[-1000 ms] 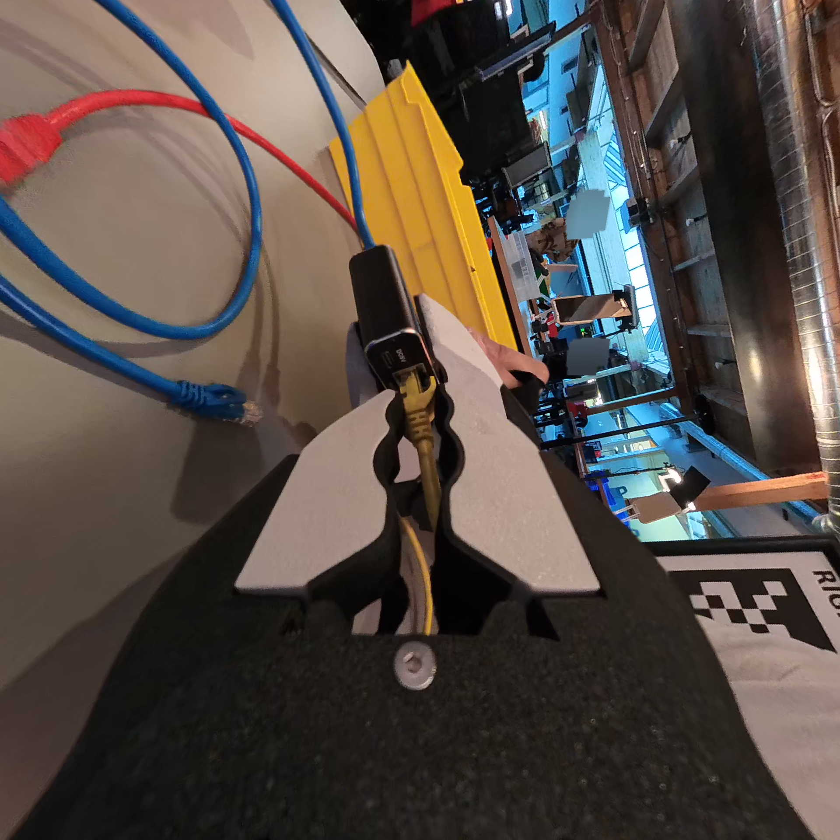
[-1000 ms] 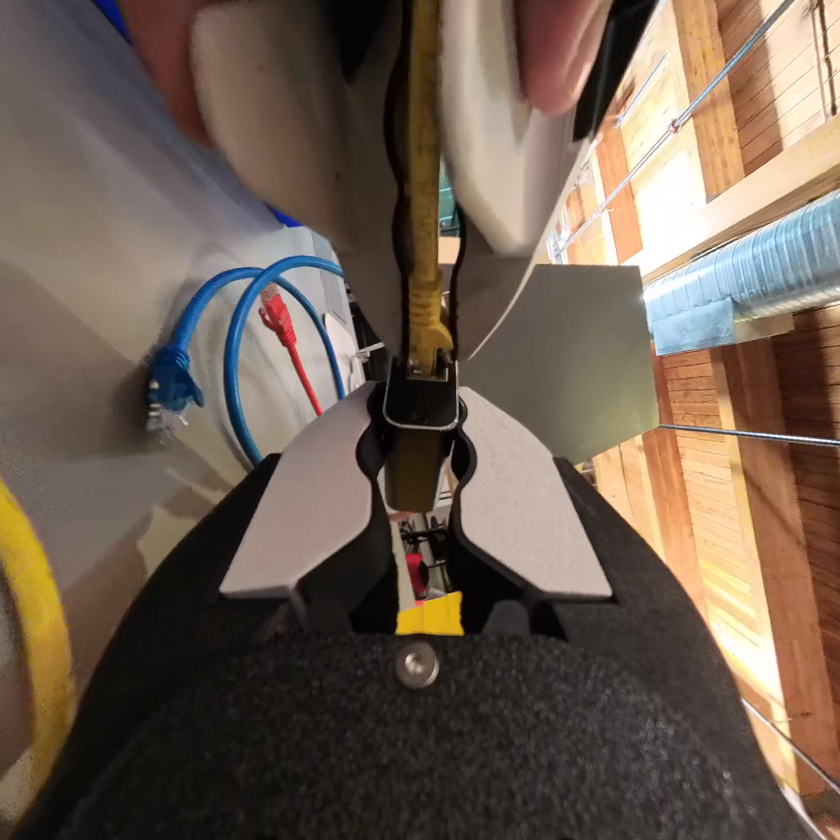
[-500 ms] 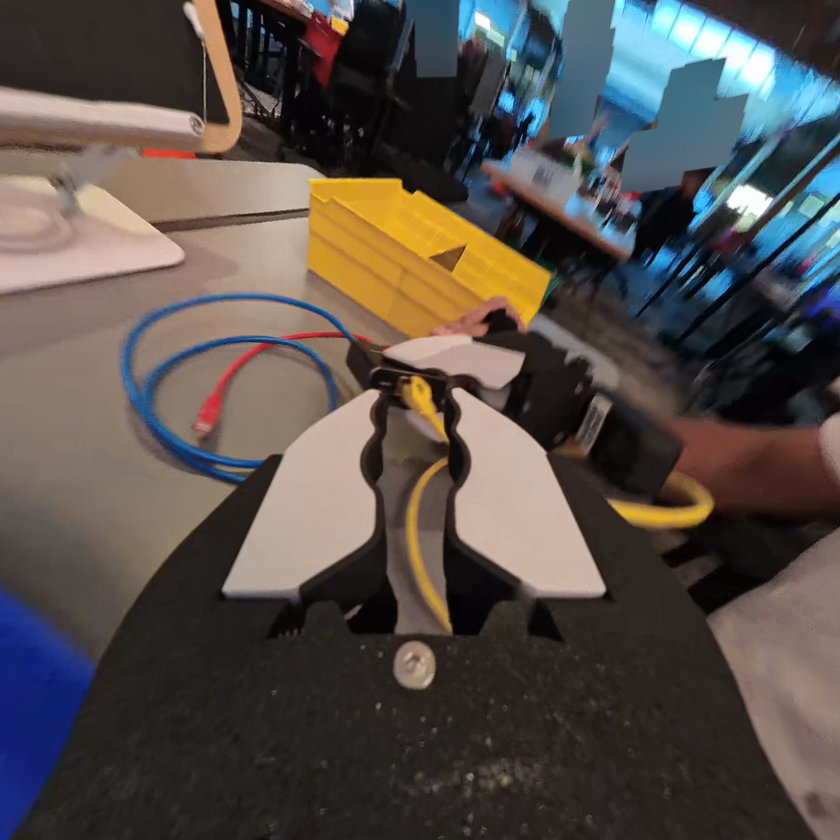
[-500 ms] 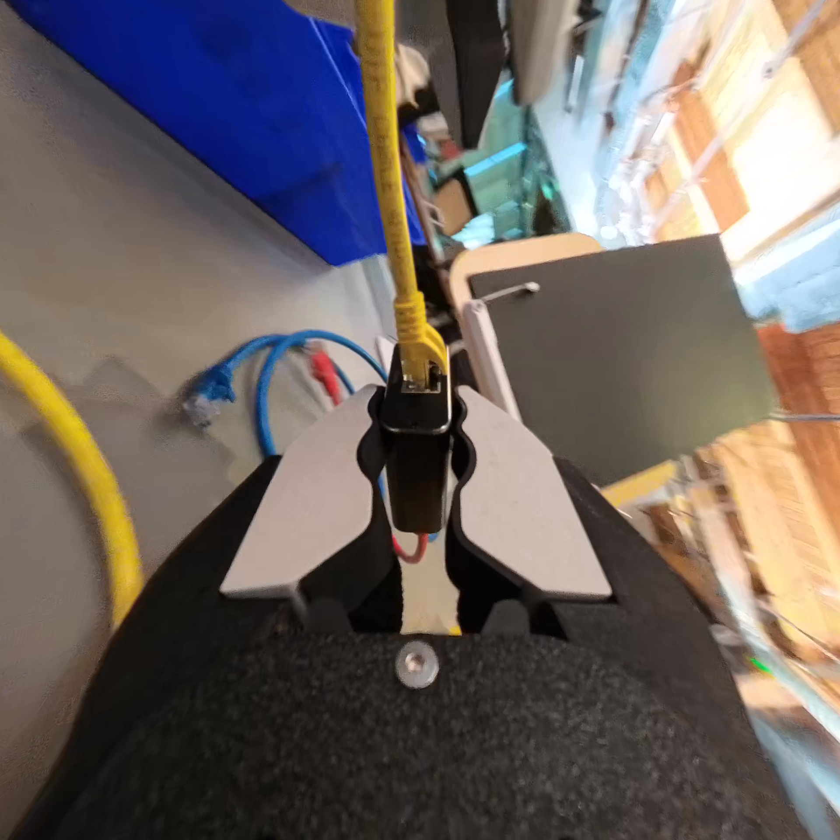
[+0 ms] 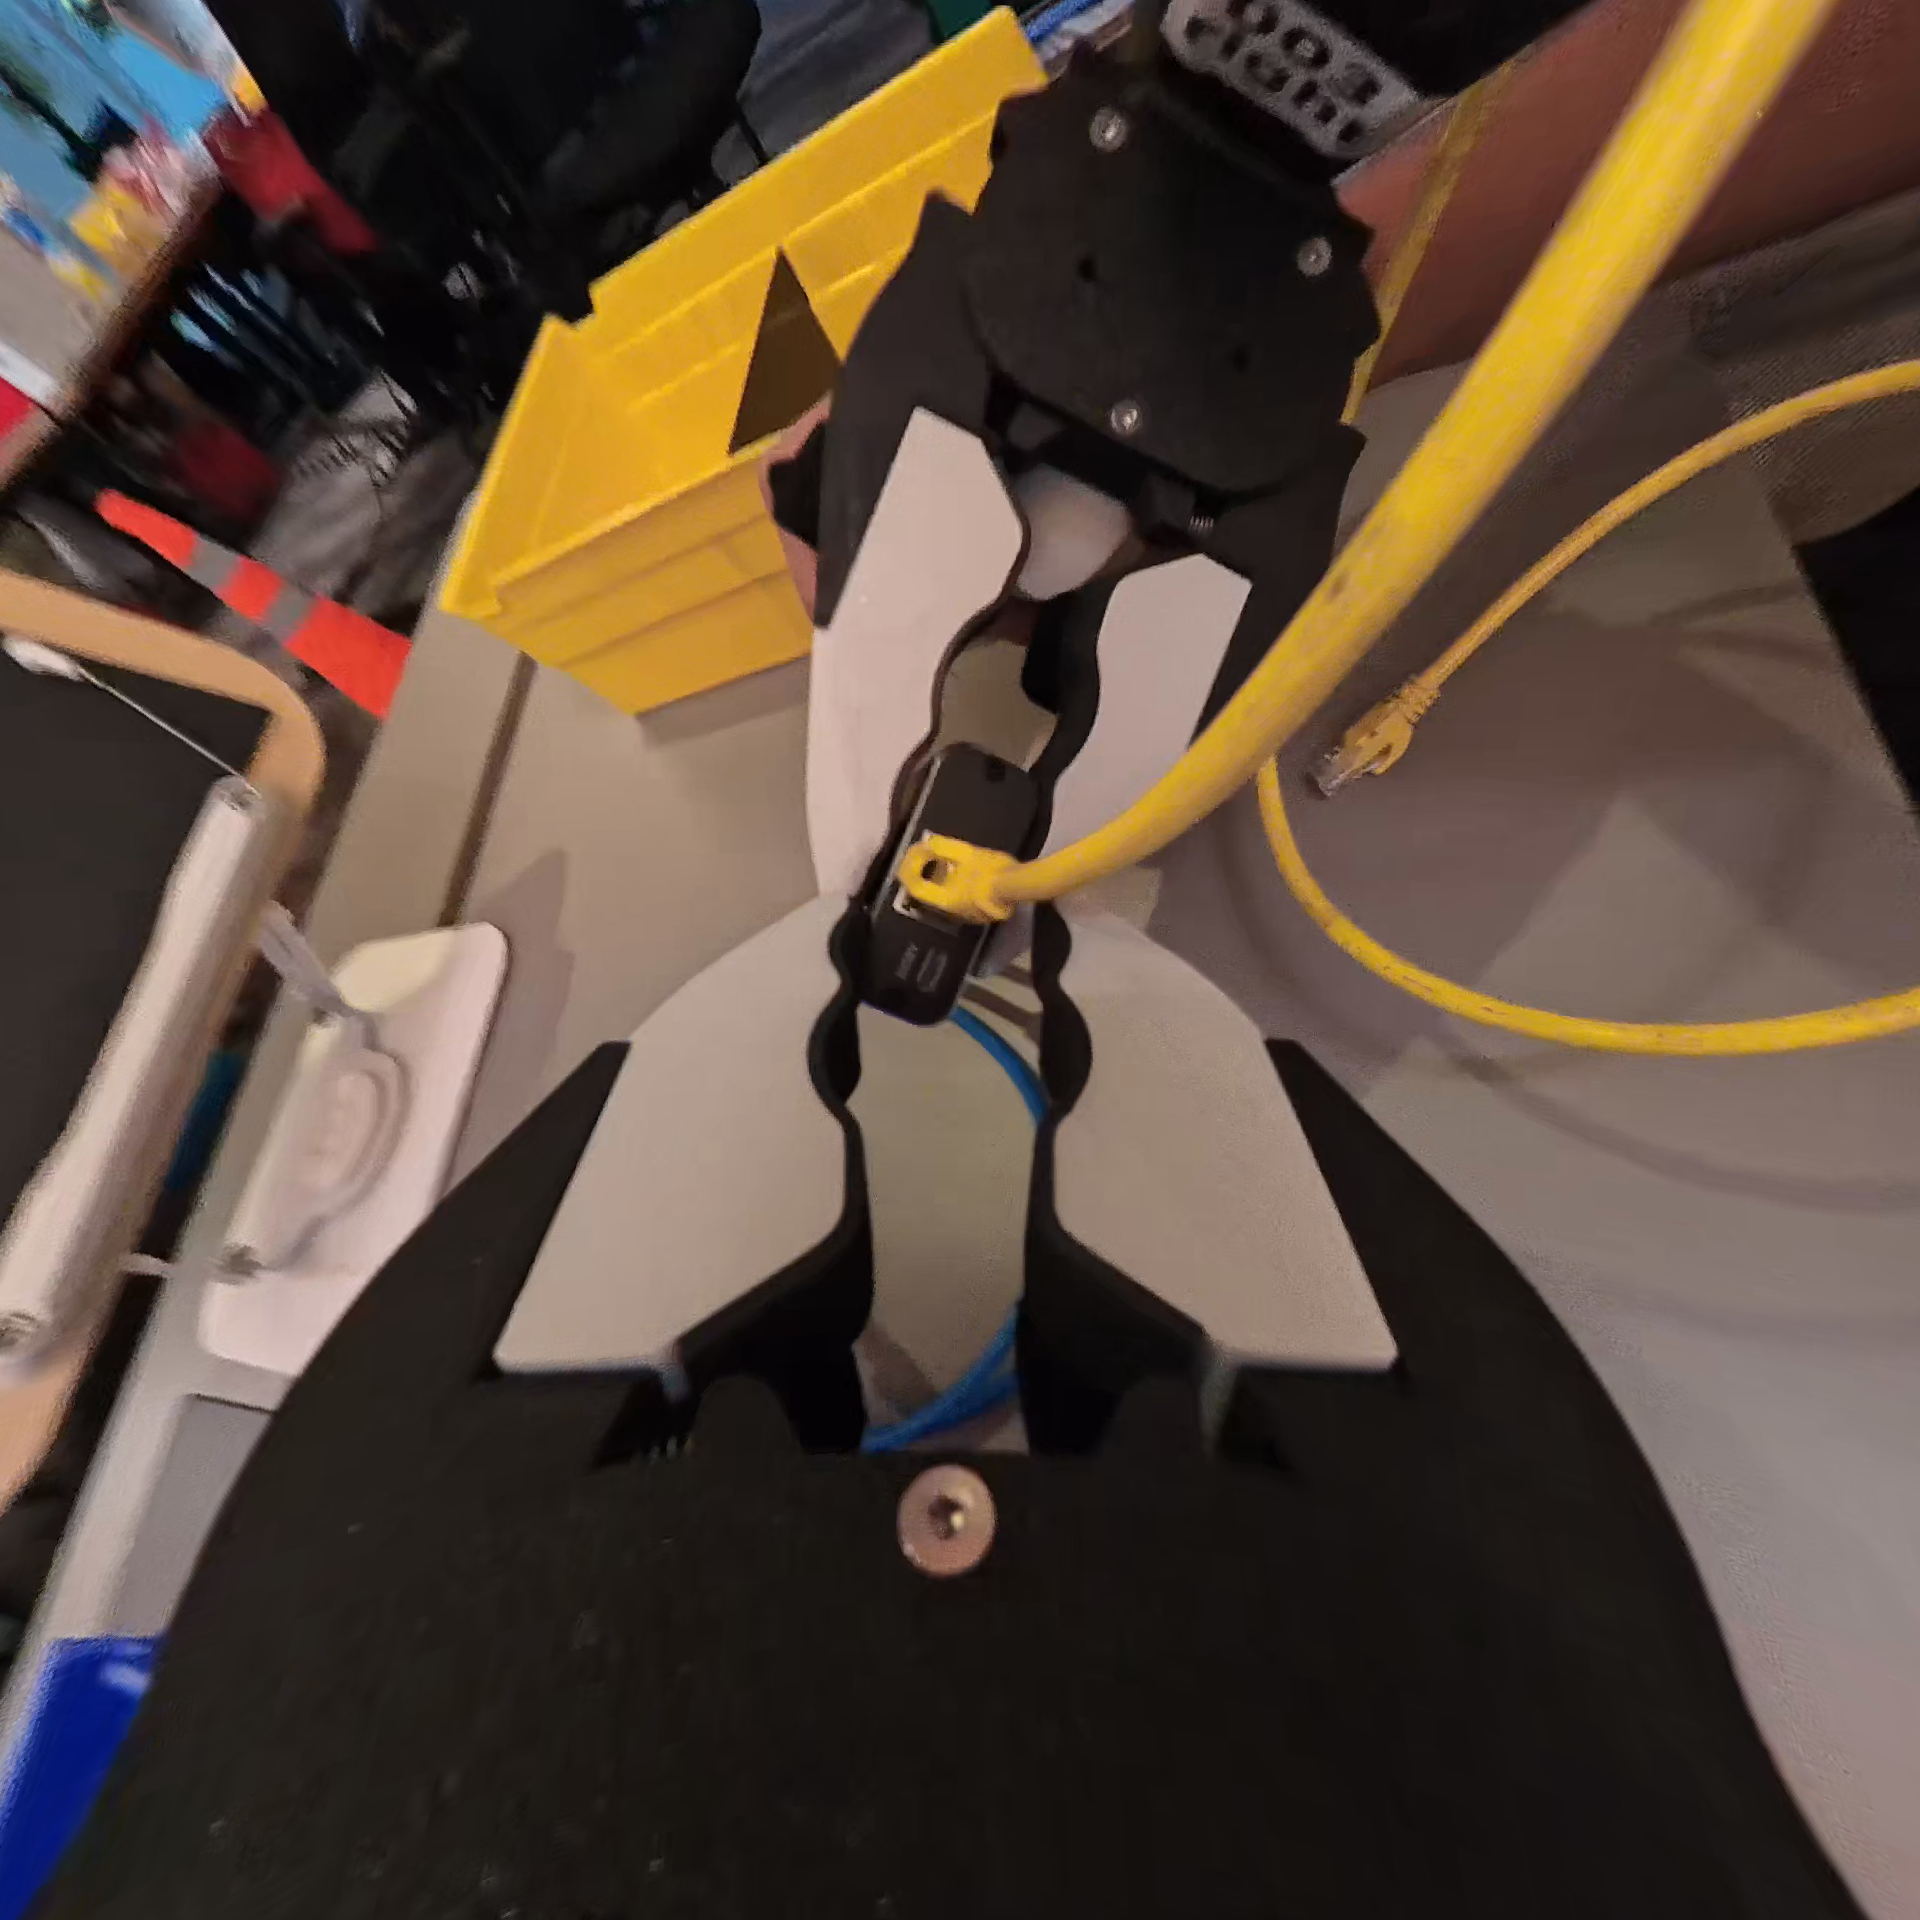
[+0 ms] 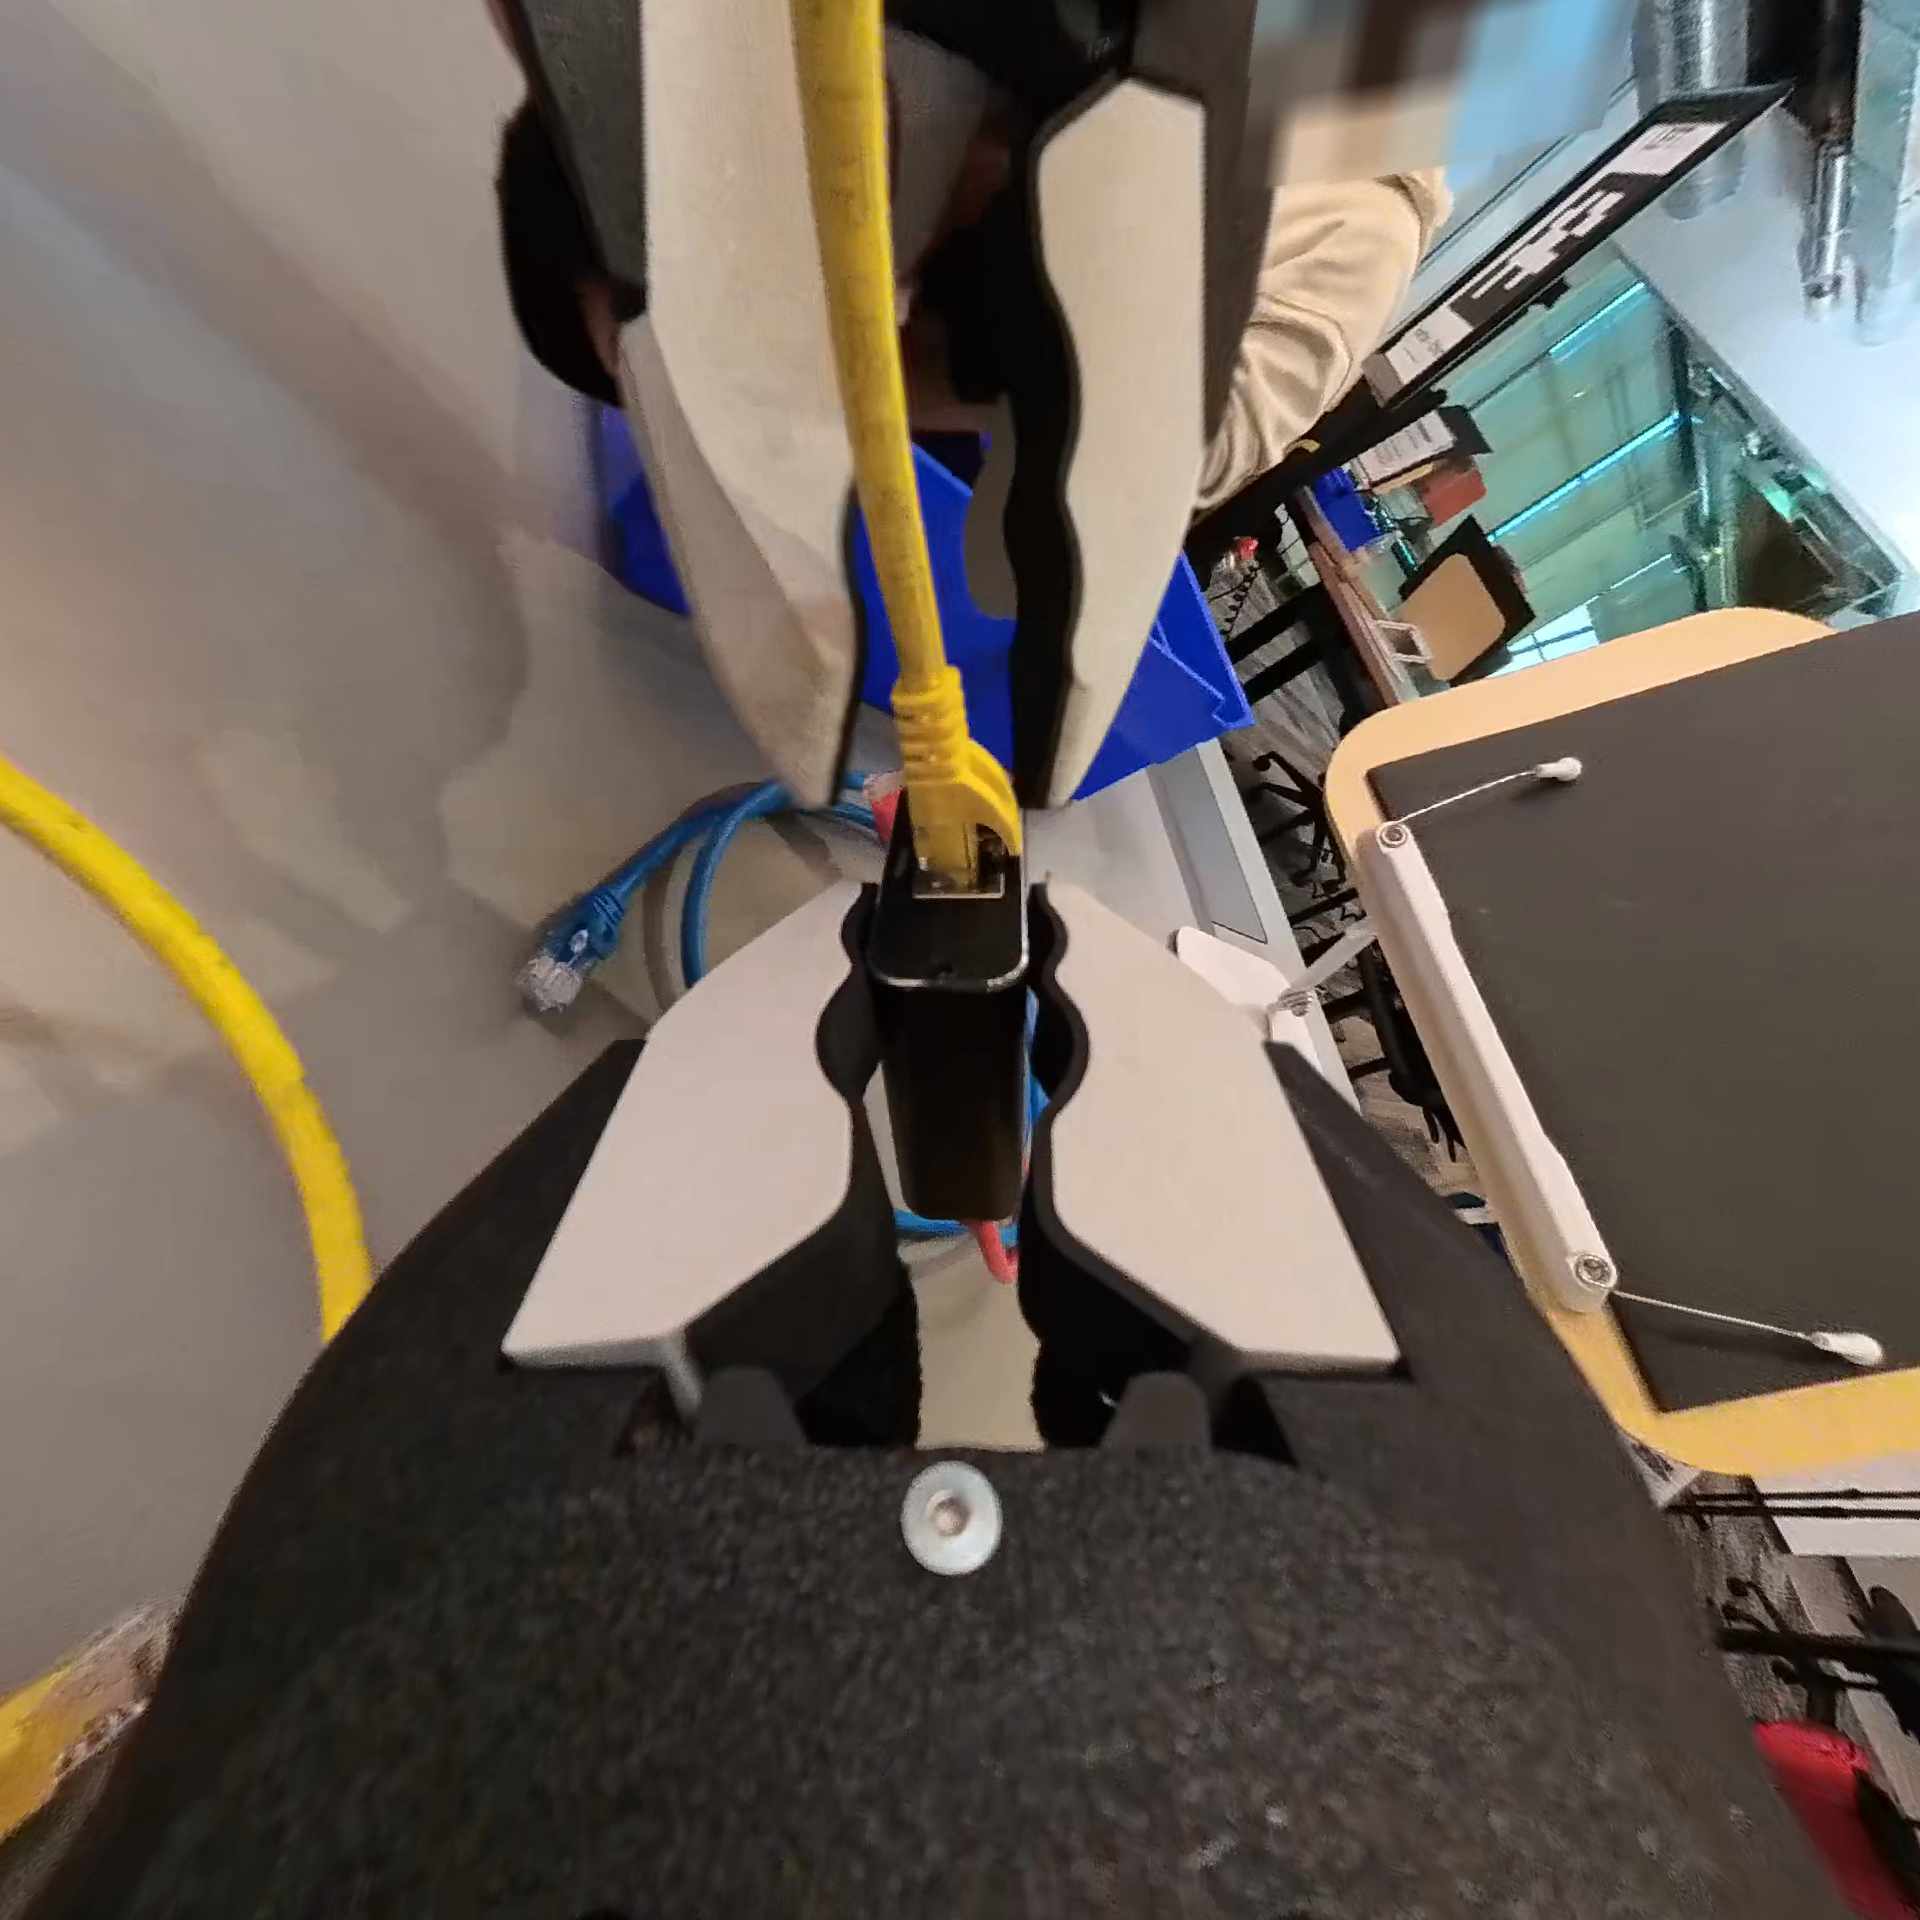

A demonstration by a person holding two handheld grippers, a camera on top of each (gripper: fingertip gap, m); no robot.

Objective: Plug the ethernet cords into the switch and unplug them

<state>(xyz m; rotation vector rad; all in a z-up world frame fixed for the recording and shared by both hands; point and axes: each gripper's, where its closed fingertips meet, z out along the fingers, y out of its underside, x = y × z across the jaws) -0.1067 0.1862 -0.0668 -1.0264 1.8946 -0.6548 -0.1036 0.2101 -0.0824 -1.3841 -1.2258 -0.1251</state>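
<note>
My right gripper (image 6: 951,899) is shut on the small black switch (image 6: 951,1081) and holds it above the grey table. A yellow ethernet plug (image 6: 951,805) sits in the switch's port. Its yellow cord (image 6: 873,416) runs up past my left gripper (image 6: 930,790), which is open, a fingertip on either side of the plug. In the left wrist view my left gripper (image 5: 940,935) is open around the switch's (image 5: 925,961) end. The plug (image 5: 951,878) and cord (image 5: 1351,540) lead off to the right, outside the fingers. My right gripper (image 5: 956,831) comes in from above.
The yellow cord's other plug (image 5: 1371,743) lies loose on the table. A blue cord (image 6: 582,935) and a red plug (image 6: 883,790) lie under the grippers. A yellow bin (image 5: 644,499), a blue bin (image 6: 1174,686), a black board with a wooden rim (image 6: 1662,987) and a white stand base (image 5: 353,1122) stand around.
My left gripper held the yellow cord at the switch a second ago; it has let go and stands open. Both views have swung round. The plug stays in the switch.
</note>
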